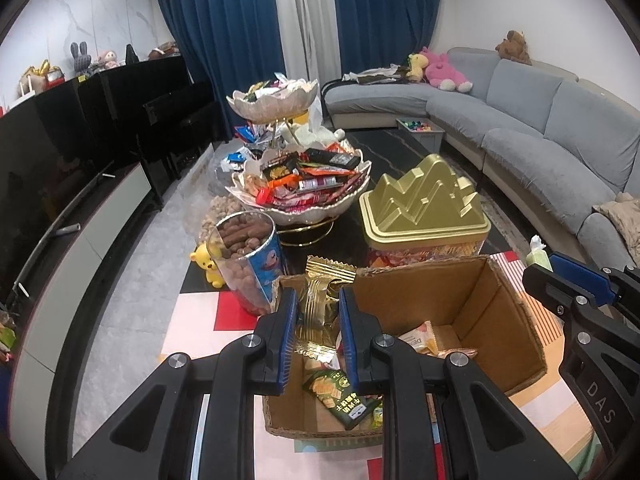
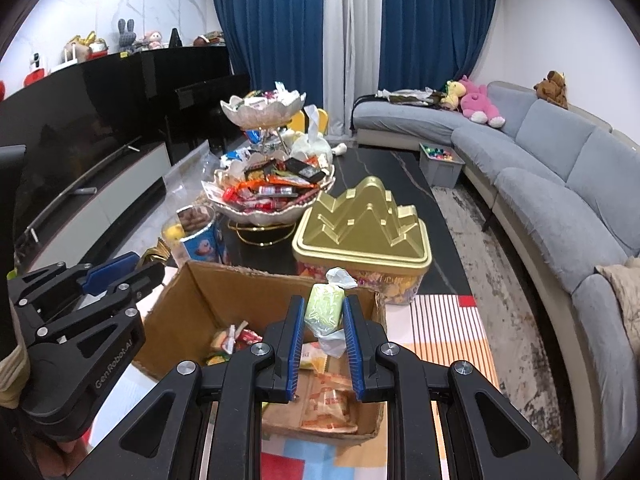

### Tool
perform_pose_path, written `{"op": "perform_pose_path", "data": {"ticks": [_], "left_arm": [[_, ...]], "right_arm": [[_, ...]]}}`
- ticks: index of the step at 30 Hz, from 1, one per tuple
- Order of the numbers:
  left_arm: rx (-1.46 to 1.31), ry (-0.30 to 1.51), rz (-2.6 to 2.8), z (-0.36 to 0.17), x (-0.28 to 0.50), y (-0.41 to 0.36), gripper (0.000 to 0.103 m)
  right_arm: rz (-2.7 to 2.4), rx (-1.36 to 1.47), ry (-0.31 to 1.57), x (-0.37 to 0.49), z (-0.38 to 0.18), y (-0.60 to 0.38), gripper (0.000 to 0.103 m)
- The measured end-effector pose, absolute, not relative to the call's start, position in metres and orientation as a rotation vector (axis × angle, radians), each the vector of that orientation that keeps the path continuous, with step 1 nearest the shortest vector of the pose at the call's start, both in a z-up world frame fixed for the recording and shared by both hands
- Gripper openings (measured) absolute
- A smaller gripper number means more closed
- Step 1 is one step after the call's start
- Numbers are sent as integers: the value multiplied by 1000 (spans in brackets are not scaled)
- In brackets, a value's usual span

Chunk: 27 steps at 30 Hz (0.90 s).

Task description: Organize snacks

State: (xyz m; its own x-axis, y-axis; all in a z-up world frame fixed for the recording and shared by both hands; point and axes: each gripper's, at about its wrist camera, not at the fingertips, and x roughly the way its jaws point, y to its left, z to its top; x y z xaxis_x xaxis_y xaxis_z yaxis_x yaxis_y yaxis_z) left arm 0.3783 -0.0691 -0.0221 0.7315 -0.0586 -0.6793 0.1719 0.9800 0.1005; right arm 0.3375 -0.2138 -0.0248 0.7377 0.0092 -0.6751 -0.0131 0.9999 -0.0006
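My left gripper (image 1: 318, 312) is shut on a gold foil snack packet (image 1: 320, 300), held above the left part of an open cardboard box (image 1: 500, 304). My right gripper (image 2: 323, 312) is shut on a pale green wrapped snack (image 2: 325, 307) over the same cardboard box (image 2: 192, 300). Inside the box lie a dark green packet (image 1: 340, 396), orange-and-white packets (image 2: 332, 404) and small colourful sweets (image 2: 230, 340). Each gripper shows in the other's view: the right gripper (image 1: 576, 288) at the right edge, the left gripper (image 2: 120, 270) at the left edge.
A two-tier shell-shaped snack stand (image 1: 304, 184) full of packets stands on the dark coffee table (image 2: 380, 164). Beside the box are a clear tub of brown snacks (image 1: 250, 256) and a gold mountain-lidded tin (image 1: 424, 208). A grey sofa (image 2: 560, 184) runs along the right, a TV unit (image 1: 80, 216) on the left.
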Motion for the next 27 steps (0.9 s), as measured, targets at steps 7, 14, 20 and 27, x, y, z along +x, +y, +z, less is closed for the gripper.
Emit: {"op": "perform_pose_path", "data": {"ticks": [7,14,20,27], "left_arm": [[152,775,-129,-36,387,-67,23],[148,791,-117,-40,387,-65,43],[149,777,-96,-34,381,-61,63],[145,767,-83,-26,372,-57,72]], "right_arm": [[19,-5,767,344,-38,-211,21],[12,-33,769,345,-39,-210,22],[-4,-22,749,339,-33,-214,57],[-13,-19,732,331,-25,-217,66]]}}
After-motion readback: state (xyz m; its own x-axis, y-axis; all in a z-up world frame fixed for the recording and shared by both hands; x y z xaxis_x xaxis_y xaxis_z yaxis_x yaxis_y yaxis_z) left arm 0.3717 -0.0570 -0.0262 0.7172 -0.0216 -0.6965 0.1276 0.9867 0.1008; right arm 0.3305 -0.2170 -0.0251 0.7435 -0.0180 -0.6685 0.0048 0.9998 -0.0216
